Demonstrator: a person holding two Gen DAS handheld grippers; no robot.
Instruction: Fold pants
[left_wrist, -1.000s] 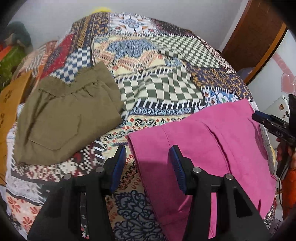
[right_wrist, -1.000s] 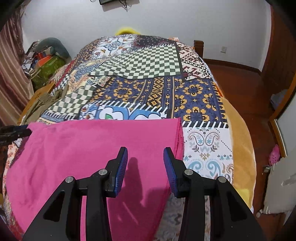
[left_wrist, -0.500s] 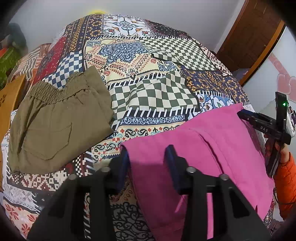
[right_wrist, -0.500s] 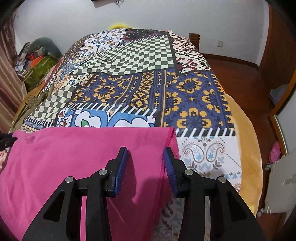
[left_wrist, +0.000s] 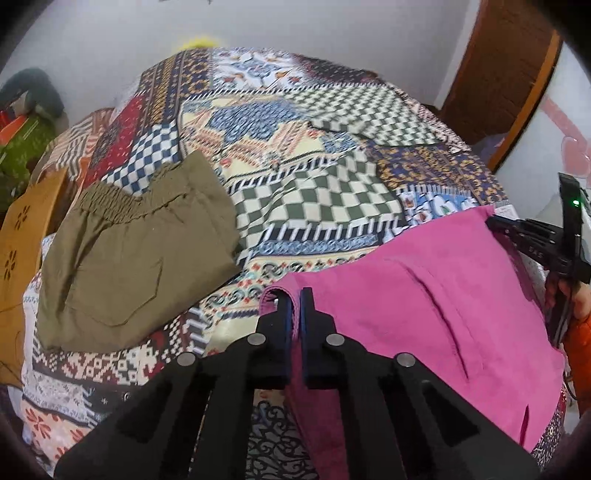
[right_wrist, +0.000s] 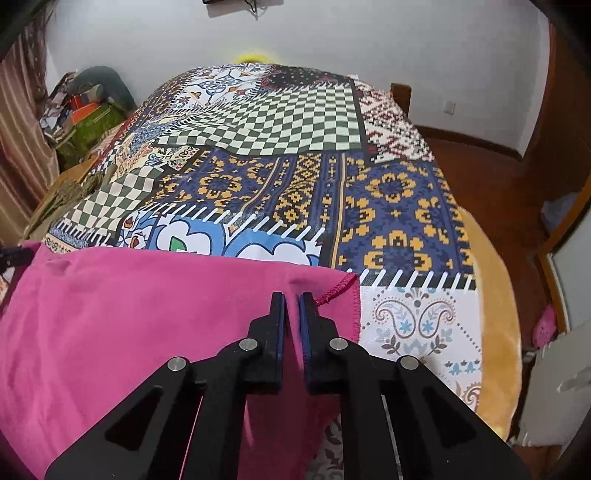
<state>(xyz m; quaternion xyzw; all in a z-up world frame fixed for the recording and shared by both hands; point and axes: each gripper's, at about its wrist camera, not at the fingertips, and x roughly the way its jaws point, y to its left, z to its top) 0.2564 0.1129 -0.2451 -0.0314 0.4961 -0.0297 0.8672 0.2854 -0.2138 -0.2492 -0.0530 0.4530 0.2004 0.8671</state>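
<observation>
Lying spread across the near end of the patchwork bedspread (left_wrist: 317, 206), the pink pants (left_wrist: 436, 295) are now pinched at two spots. One corner of the fabric is clamped between the fingers of the left gripper (left_wrist: 294, 310), where half a second ago those fingers were set apart astride the edge. The stitched hem corner is likewise clamped by the right gripper (right_wrist: 291, 314), whose fingers were spread wide over the cloth a moment earlier. A small ridge of pink cloth is seen bunched between each pair of blue pads. A slight pucker is raised at the hem beside the right gripper. The olive pants (left_wrist: 136, 254) are left folded to the left of the pink ones, apart from them, position unchanged. A wooden door (left_wrist: 506, 74) is seen past the far right corner of the bed.
</observation>
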